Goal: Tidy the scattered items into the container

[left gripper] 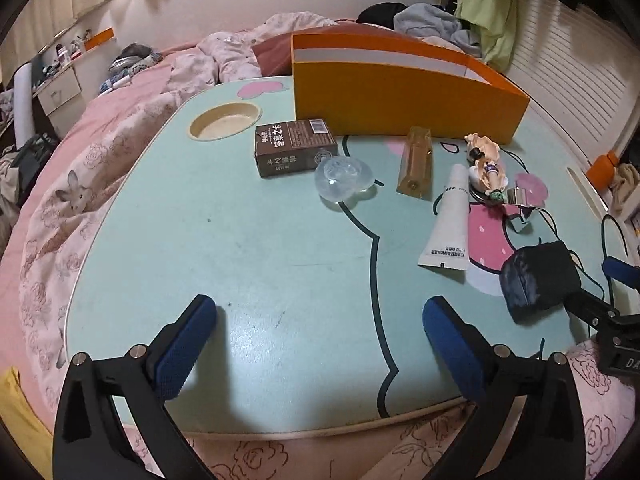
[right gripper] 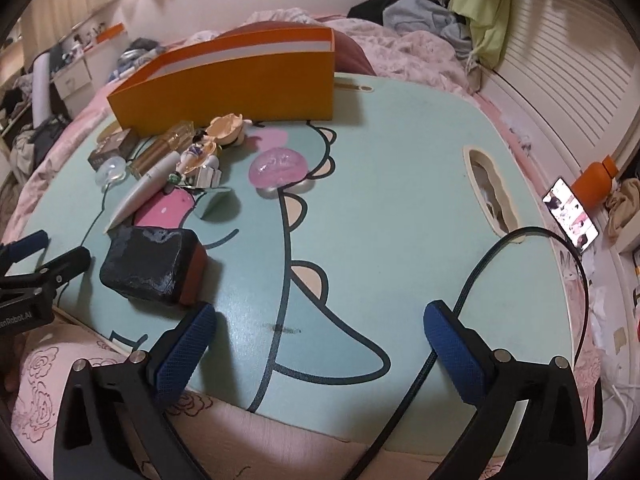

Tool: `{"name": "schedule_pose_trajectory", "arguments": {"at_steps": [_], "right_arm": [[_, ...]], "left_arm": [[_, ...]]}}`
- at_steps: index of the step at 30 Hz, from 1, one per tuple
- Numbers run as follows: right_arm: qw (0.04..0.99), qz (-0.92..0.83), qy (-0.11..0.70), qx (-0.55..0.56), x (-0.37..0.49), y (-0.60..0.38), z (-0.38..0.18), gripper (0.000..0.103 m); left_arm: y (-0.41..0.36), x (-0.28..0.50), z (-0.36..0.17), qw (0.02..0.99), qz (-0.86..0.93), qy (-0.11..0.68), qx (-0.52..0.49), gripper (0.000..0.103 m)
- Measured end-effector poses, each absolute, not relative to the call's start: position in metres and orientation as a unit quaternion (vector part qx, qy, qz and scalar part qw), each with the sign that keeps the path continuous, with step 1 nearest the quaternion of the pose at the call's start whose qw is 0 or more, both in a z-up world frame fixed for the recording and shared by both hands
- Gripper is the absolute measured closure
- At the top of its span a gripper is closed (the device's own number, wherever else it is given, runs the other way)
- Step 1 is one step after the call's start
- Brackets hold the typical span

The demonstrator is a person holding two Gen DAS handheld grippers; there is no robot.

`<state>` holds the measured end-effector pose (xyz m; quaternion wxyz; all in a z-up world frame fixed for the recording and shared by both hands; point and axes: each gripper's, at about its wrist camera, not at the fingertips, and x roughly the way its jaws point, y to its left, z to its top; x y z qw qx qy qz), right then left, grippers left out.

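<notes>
Jaws of left gripper (left gripper: pixel 320 316) and right gripper (right gripper: pixel 320 318) spread wide, empty, over bare near table (left gripper: pixel 248 248). Scattered items untouched: black block (right gripper: pixel 150 266) nearest, white tube (left gripper: pixel 448 220), brown box (left gripper: pixel 294 148) beyond; orange container (left gripper: pixel 400 92) at far edge. Judged step: first pick; next needs reach to block.

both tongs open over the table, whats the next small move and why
Probably ease the right tongs forward and left toward the black block with a red-brown end. Both tongs are open and empty, nothing looks tidied into the tall orange box yet, and that block lies nearest, clear of the cluttered pile.
</notes>
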<state>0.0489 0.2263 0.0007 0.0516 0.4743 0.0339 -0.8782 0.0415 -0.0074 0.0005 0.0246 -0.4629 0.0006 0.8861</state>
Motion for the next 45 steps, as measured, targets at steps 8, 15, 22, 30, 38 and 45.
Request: {"name": "schedule_pose_trajectory", "arguments": {"at_steps": [8,15,22,30,38,45], "right_arm": [[0.052,-0.879,0.034,0.473,0.049,0.225,0.001,0.0],[0.052,-0.879,0.034,0.473,0.05,0.225,0.001,0.0],[0.052,-0.879,0.035,0.473,0.049,0.225,0.001,0.0],[0.054,-0.879,0.035,0.473,0.049,0.225,0.0,0.0],[0.072,-0.881,0.042,0.466,0.051,0.223,0.001,0.0],[0.076,-0.902,0.009,0.425,0.065,0.232,0.014,0.036]], "left_arm": [[-0.007,0.042,0.0,0.025,0.887,0.0,-0.46,0.0],[-0.007,0.042,0.001,0.025,0.887,0.0,-0.46,0.0],[-0.007,0.042,0.001,0.025,0.887,0.0,-0.46,0.0],[-0.007,0.041,0.001,0.025,0.887,0.0,-0.46,0.0],[-0.008,0.041,0.001,0.025,0.888,-0.001,-0.46,0.0],[-0.008,0.041,0.0,0.026,0.888,-0.003,-0.46,0.0]]}}
